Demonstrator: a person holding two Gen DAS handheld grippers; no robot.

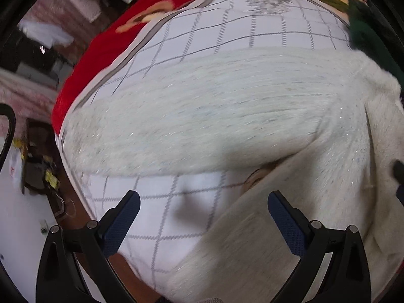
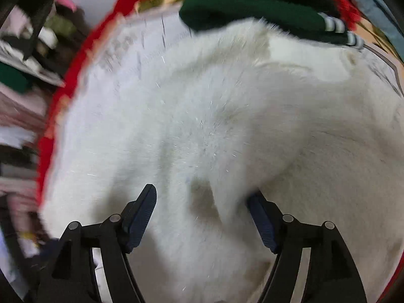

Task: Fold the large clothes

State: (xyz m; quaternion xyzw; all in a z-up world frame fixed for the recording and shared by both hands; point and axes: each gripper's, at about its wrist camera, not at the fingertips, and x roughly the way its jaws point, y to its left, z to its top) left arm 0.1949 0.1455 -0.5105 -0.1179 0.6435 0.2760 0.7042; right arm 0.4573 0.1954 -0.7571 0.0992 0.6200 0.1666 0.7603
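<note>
Your fluffy cream-white knit garment lies spread on the white grid-checked sheet, over a red floral blanket, flat so folds go clean. One part is already doubled over at the near edge.

Left gripper hovers w/ jaws apart, nothing between. Right gripper is spread too; a ridge of the knit sits between the jaws, pads not pressing.

Count: 1 white garment, 2 grippers, 1 dark green knit w/ white-striped cuffs set aside at the far edge.

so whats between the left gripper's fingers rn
Nothing gripped: the left gripper is open over checked sheet and white fuzzy garment, left wrist view.
</note>
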